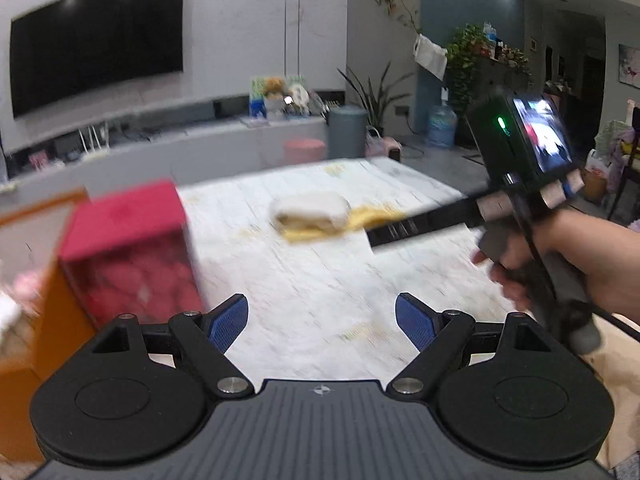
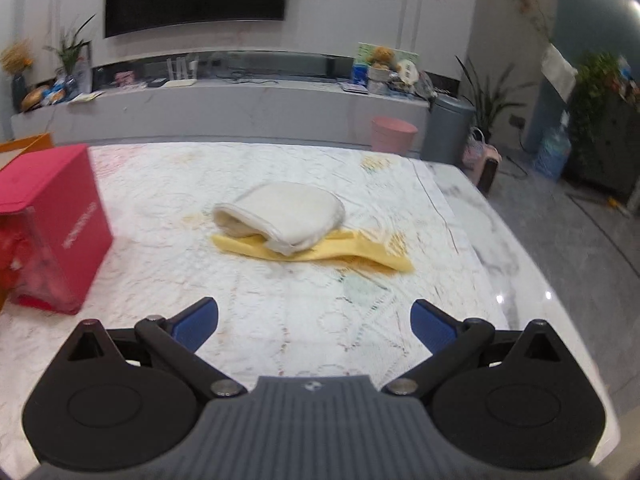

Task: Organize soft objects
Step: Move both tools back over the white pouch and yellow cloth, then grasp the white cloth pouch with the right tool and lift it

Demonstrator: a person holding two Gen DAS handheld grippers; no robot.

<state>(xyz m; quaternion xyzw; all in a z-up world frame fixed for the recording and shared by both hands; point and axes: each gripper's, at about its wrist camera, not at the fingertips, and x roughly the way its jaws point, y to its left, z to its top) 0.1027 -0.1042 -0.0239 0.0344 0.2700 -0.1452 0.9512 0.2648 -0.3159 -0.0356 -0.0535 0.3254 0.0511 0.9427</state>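
Observation:
A folded white cloth [image 2: 286, 216] lies on top of a flat yellow cloth [image 2: 360, 254] in the middle of the white patterned table [image 2: 280, 320]. Both also show in the left wrist view, the white cloth [image 1: 310, 210] over the yellow cloth [image 1: 370, 216], blurred. My right gripper [image 2: 314, 322] is open and empty, just short of the cloths. In the left wrist view its fingers [image 1: 416, 226] reach toward the yellow cloth. My left gripper [image 1: 322, 322] is open and empty, above the near table.
A red box [image 2: 52, 220] stands at the table's left, also in the left wrist view [image 1: 128, 248], with an orange box [image 1: 24, 280] behind it. Beyond the far edge are a pink bin [image 2: 394, 134], a grey bin [image 2: 446, 128] and a TV bench [image 2: 240, 108].

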